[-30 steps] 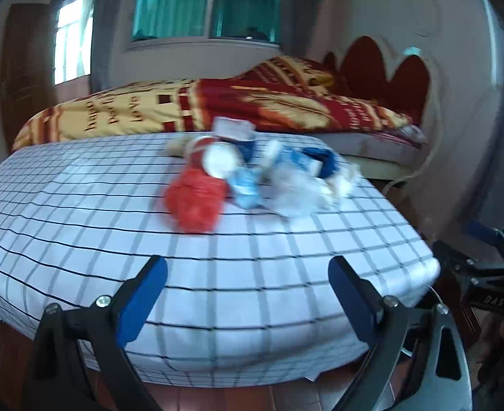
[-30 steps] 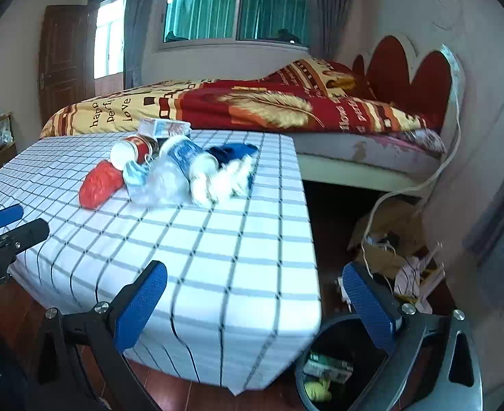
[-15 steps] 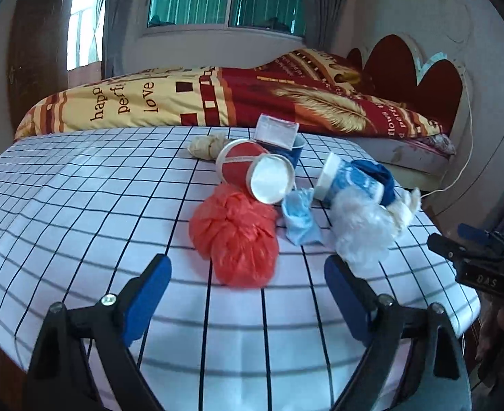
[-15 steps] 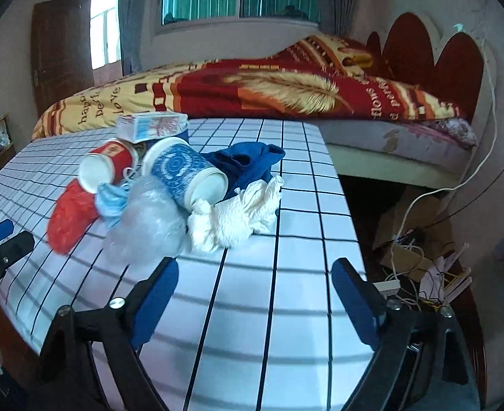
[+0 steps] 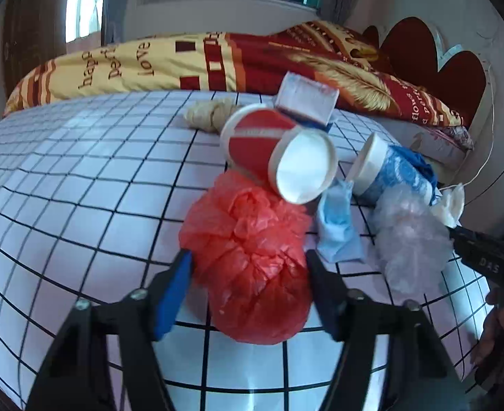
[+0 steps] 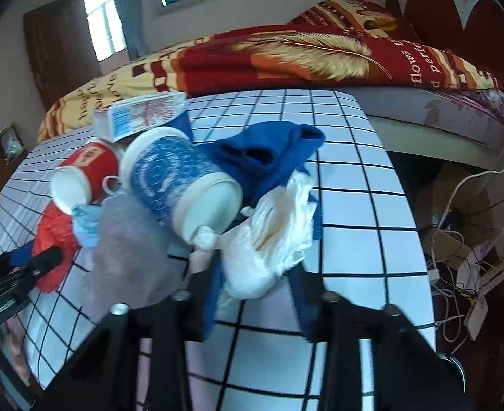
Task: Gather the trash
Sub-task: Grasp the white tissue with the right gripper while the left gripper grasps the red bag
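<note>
— How many cups lie on the table (image 5: 80,178)?
— Two paper cups, both on their sides: one red cup (image 5: 272,150) and one blue cup (image 6: 180,185).
— And bags?
— One crumpled red plastic bag (image 5: 252,260), one clear plastic bag (image 5: 409,239) and one white plastic bag (image 6: 269,239). Three in all.
— Anything else?
— One small carton (image 5: 305,101) near the far edge, one light blue wad (image 5: 337,229), one dark blue cloth (image 6: 269,150) and one beige knotted wad (image 5: 211,116). 
— Tools?
— Two: the left tool (image 5: 248,284) and the right tool (image 6: 255,294).
</note>
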Action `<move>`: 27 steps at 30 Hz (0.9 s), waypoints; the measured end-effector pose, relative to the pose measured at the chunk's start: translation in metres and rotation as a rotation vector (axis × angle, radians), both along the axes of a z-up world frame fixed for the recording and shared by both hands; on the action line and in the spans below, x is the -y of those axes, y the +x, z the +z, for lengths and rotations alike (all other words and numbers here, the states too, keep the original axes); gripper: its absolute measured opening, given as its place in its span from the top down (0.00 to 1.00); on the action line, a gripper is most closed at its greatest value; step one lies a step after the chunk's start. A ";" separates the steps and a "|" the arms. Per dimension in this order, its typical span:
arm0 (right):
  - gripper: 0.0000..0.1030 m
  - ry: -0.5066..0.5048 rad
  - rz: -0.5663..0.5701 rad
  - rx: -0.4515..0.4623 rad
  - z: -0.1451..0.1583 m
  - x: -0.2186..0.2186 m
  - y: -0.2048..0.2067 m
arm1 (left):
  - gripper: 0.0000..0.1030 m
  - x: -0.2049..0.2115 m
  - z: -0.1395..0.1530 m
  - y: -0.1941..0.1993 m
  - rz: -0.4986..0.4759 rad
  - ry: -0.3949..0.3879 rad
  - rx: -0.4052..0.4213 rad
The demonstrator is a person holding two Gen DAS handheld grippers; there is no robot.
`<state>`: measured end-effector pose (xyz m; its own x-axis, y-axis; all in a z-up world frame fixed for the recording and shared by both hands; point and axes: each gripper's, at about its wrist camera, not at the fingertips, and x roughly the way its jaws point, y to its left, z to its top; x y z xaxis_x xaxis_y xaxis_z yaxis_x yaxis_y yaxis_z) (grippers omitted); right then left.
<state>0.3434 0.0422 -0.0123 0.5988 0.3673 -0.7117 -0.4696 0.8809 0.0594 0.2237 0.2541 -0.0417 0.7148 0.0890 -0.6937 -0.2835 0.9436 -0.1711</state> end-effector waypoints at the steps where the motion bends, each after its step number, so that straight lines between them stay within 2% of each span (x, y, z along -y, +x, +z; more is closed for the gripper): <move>1: 0.69 -0.005 0.005 0.009 0.000 -0.001 -0.002 | 0.57 0.001 -0.001 0.000 -0.006 -0.013 0.002; 2: 0.70 -0.007 0.013 0.017 0.000 0.000 -0.006 | 0.62 0.001 -0.001 -0.003 -0.015 -0.022 0.007; 5: 0.70 -0.004 0.021 0.050 0.005 0.005 -0.017 | 0.66 0.004 0.003 -0.015 -0.022 -0.007 0.031; 13: 0.70 -0.021 0.017 0.122 0.014 0.027 -0.054 | 0.66 0.007 0.008 -0.053 -0.027 0.030 0.050; 27: 0.70 -0.019 -0.040 0.155 0.026 0.078 -0.104 | 0.66 0.002 0.016 -0.066 -0.004 0.019 0.051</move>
